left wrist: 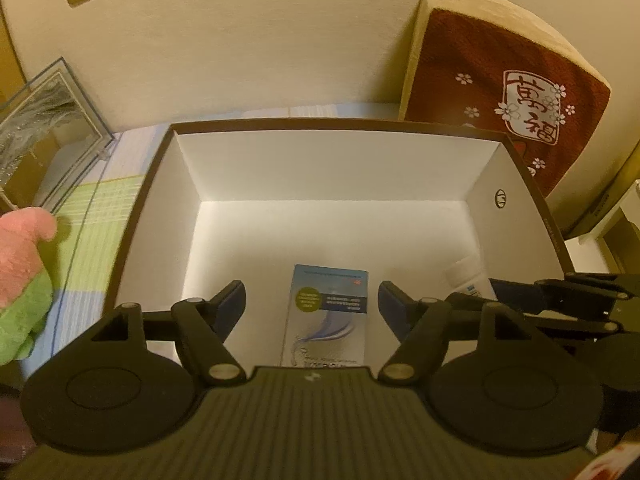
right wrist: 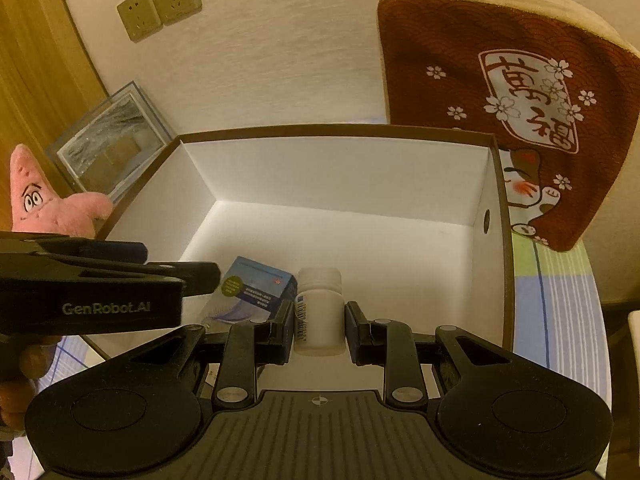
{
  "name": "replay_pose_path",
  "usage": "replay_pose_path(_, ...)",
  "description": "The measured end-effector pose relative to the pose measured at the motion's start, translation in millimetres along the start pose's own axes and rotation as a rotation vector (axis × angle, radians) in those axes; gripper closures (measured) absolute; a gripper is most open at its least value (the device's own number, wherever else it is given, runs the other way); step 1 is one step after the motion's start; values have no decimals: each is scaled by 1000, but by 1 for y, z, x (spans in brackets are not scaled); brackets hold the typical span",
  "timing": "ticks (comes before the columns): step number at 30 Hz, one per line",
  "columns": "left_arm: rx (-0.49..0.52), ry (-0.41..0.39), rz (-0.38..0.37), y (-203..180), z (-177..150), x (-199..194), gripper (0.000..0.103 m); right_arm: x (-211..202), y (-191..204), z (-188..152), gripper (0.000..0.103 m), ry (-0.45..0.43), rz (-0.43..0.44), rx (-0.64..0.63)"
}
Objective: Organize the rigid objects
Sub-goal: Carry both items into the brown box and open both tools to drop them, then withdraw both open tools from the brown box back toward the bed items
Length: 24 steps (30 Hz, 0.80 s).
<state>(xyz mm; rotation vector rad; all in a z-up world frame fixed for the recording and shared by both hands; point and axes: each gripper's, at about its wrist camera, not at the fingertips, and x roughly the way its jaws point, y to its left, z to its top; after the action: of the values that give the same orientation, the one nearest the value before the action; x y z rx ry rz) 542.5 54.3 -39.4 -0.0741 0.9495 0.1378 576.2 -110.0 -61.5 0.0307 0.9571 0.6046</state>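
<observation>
Now two items sit inside the white box (right wrist: pixel 494 184)
My right gripper (right wrist: pixel 318 330) brackets the white bottle (right wrist: pixel 320 312), grip uncertain; left gripper (left wrist: pixel 312 300) released above the blue carton (left wrist: pixel 330 312)

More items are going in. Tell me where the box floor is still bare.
The floor of the white cardboard box is bare along the back wall and both far corners. The near edge is crowded: the blue printed carton, the white plastic bottle beside it, and both hand-held grippers.

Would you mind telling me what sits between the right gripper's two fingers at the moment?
In the right wrist view, a white bottle stands on the box floor between the right gripper fingers, beside the blue carton.
</observation>
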Motion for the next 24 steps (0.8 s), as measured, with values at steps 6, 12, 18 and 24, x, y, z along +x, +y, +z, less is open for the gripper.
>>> replay_pose_path(6, -16, -4, 25, 8, -3, -9, 32, -3, 0, 1, 76, -14, 4, 0)
replay_pose_path(12, -32, -12, 39, 12, -8, -21, 32, -8, 1, 7, 66, -60, 51, 24)
replay_pose_path(18, -45, -28, 51, 15, -15, -42, 32, -25, -1, 6, 33, -135, 65, 39)
replay_pose_path(24, -62, -45, 57, 18, -30, -70, 32, -43, 0, -2, 32, -138, 78, 26)
